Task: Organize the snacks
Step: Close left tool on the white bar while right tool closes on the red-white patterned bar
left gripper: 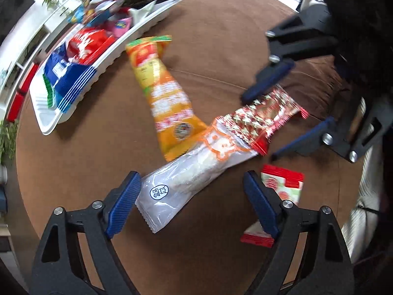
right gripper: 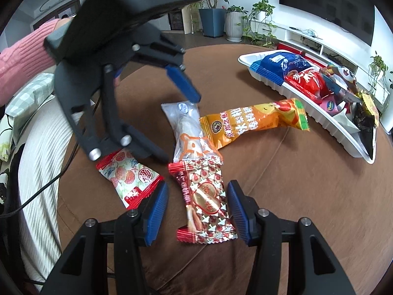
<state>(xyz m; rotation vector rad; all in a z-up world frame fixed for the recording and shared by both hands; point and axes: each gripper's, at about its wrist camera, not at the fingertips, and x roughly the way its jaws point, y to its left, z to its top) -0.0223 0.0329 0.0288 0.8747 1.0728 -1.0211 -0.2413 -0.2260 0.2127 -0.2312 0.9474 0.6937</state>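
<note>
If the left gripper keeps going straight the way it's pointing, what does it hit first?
Most likely the clear white snack packet, whose near end lies between the left gripper's open fingers. Depth is hard to judge, but nothing shows above the packet in its way.

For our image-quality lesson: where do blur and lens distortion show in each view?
Left wrist view: orange packet and right gripper smeared by motion blur, tray bowed by fisheye. Right wrist view: packets sharp, left gripper slightly blurred, edges curved.

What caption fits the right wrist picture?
Open right gripper straddles a red wafer pack; left gripper hovers over a clear pack.
</note>
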